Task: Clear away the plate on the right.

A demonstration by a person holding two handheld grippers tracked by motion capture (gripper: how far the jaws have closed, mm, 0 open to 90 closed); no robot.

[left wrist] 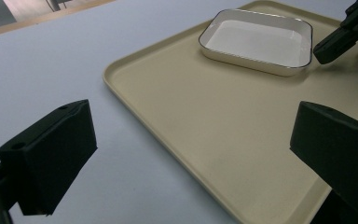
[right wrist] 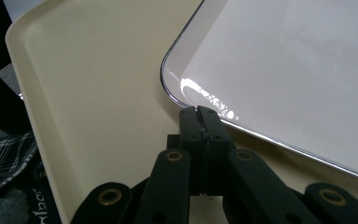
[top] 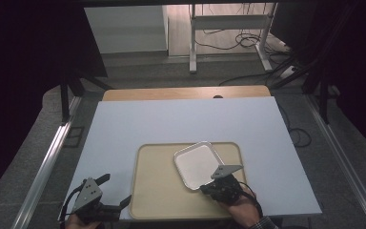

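While R claw [right wrist: 199, 112] pinches dish [top: 198, 164] rim | on tray [top: 157, 191] | L claw [left wrist: 186, 154] agape

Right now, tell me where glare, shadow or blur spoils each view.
High view: dark surroundings, the white table lit evenly, mild softness overall. Left gripper view: the near tongs blurred; the white dish sharper, a soft shadow under its rim on the tray. Right gripper view: bright glare streaks on the dish's glossy corner beside the shut tongs; the dish's far side washed out.
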